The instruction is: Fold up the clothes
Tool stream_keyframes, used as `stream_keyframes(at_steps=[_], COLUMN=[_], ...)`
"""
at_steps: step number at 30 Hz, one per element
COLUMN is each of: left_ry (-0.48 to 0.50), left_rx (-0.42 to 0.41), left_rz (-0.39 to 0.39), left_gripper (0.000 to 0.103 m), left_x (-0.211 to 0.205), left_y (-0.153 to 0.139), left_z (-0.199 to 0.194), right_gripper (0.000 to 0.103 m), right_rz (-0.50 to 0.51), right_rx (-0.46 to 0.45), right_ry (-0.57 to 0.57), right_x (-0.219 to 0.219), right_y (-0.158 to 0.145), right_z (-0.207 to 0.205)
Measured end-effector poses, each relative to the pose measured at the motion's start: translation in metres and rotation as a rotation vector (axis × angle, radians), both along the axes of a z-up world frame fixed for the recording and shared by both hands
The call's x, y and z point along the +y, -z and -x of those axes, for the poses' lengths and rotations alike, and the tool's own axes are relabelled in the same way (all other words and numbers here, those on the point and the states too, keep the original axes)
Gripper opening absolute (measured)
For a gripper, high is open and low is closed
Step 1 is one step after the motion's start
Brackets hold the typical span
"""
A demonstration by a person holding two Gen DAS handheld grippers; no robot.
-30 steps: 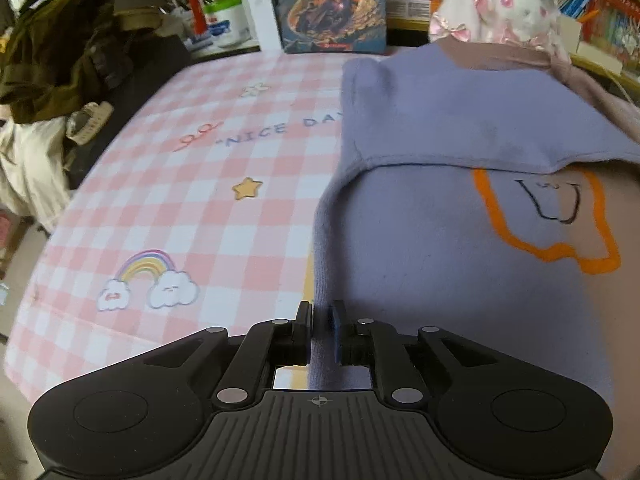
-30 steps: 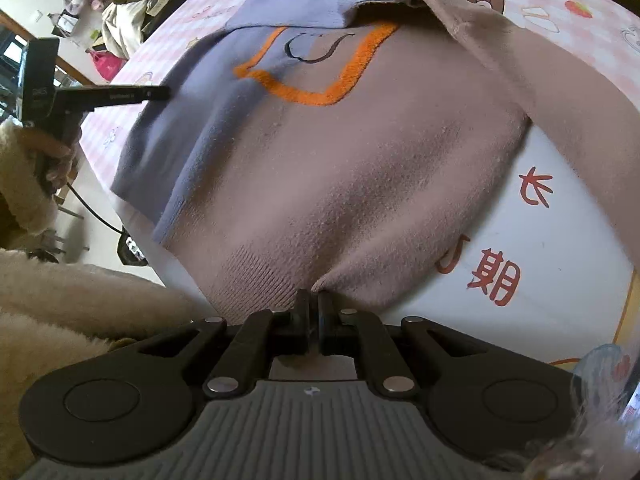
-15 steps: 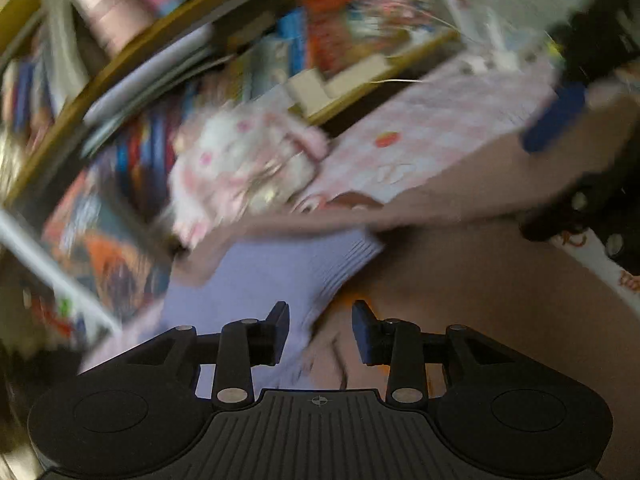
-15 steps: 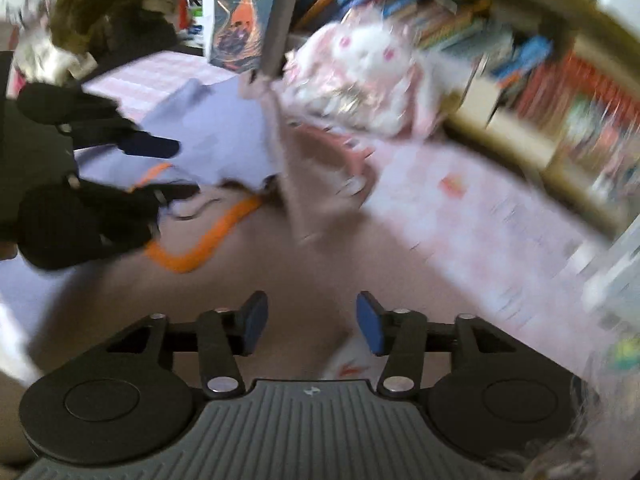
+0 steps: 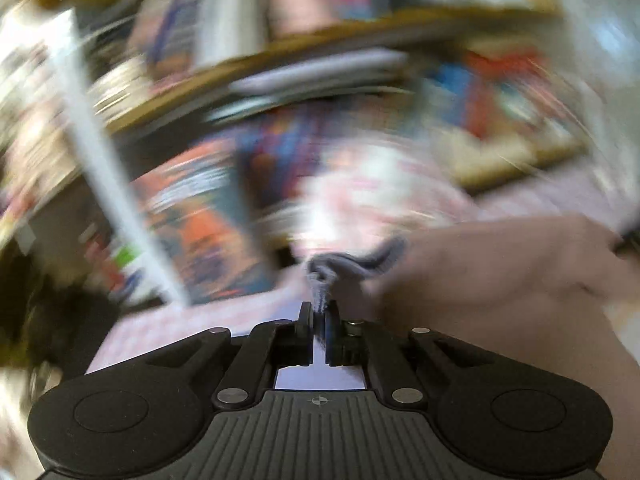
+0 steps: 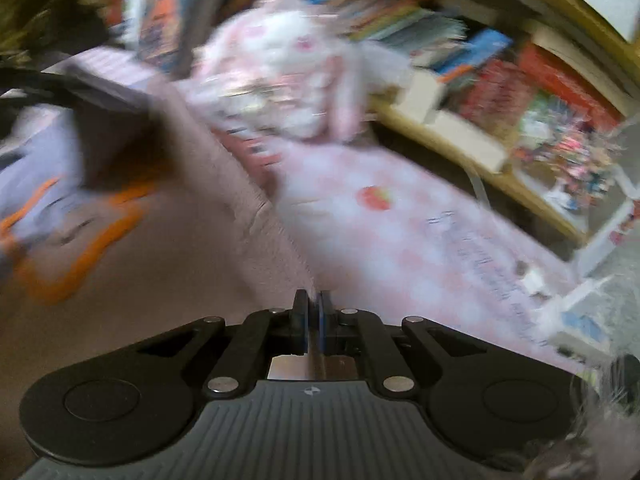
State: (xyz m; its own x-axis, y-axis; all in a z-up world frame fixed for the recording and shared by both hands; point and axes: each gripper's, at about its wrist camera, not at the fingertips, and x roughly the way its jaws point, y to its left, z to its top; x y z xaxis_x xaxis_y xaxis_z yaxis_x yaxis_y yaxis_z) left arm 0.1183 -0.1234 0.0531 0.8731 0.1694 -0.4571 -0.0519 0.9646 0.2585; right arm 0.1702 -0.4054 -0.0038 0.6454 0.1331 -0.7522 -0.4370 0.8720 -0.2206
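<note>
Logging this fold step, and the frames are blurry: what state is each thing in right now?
left gripper: shut on lavender fabric of the sweater.
right gripper: shut on the sweater's pinkish-brown edge.
sweater: partly folded, orange-outlined patch showing, held at two points.
plush toy: sitting at the table's far edge by the bookshelf.
tablecloth: spread flat, partly covered.

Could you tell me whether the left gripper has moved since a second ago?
Yes: the left gripper, shut on the sweater, has swung from the table's near edge toward the bookshelf.
</note>
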Motion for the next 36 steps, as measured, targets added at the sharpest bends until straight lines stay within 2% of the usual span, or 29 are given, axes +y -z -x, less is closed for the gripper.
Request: stream_keyframes(at_steps=[4, 7, 9, 12, 13, 15, 17, 21, 25, 29, 31, 34, 36], left_ry=[-0.208, -0.343, -0.411, -0.5, -0.519, -0.533, -0.535, -0.529, -0.511, -0.514, -0.498, -0.464, -0.453], left_rx=[-0.036, -0.048, -0.052, -0.068, -0.072, -0.076, -0.072, -0.059, -0.015, 0.021, 0.043, 0.127, 0.13], left_rz=[0.073, 0.095, 0.122, 0.149, 0.146, 0.136, 0.131, 0.131, 0.126, 0.099, 0.075, 0.011, -0.007], left_gripper=[0.005, 0.005, 0.004, 0.004, 0.004, 0.004, 0.004, 0.004, 0.005, 0.005, 0.013, 0.018, 0.02], left_x=[0.075, 0.123, 0.148, 0.186, 0.197, 0.217, 0.235, 0.263, 0.284, 0.299, 0.3, 0.292, 0.279], left_y=[-0.017, -0.02, -0.019, -0.017, -0.017, -0.017, -0.016, -0.012, -0.001, 0.01, 0.015, 0.024, 0.025], left_z=[0.004, 0.009, 0.014, 0.02, 0.023, 0.026, 0.028, 0.025, 0.015, 0.01, 0.01, 0.007, 0.015], right_gripper=[0.009, 0.039, 0.039, 0.044, 0.049, 0.052, 0.053, 0.053, 0.052, 0.052, 0.052, 0.052, 0.052], right_rz=[0.058, 0.113, 0.15, 0.034, -0.003, -0.075, -0.133, -0.143, -0.142, -0.142, -0.132, -0.104, -0.085], right_rx=[-0.019, -0.034, -0.044, -0.091, -0.106, -0.113, -0.058, 0.065, 0.13, 0.115, 0.089, 0.055, 0.04], right_ry=[0.111, 0.194, 0.249, 0.274, 0.267, 0.246, 0.212, 0.21, 0.248, 0.317, 0.355, 0.397, 0.408], right_x=[-0.015, -0.024, -0.029, -0.031, -0.028, -0.021, -0.01, 0.018, 0.036, 0.032, 0.022, -0.004, -0.023], right_y=[0.012, 0.026, 0.036, 0.016, 0.009, -0.004, -0.006, 0.009, 0.019, 0.016, 0.01, 0.004, 0.001], right_z=[-0.029, -0.043, -0.053, -0.033, -0.021, 0.003, 0.023, 0.062, 0.088, 0.099, 0.1, 0.094, 0.091])
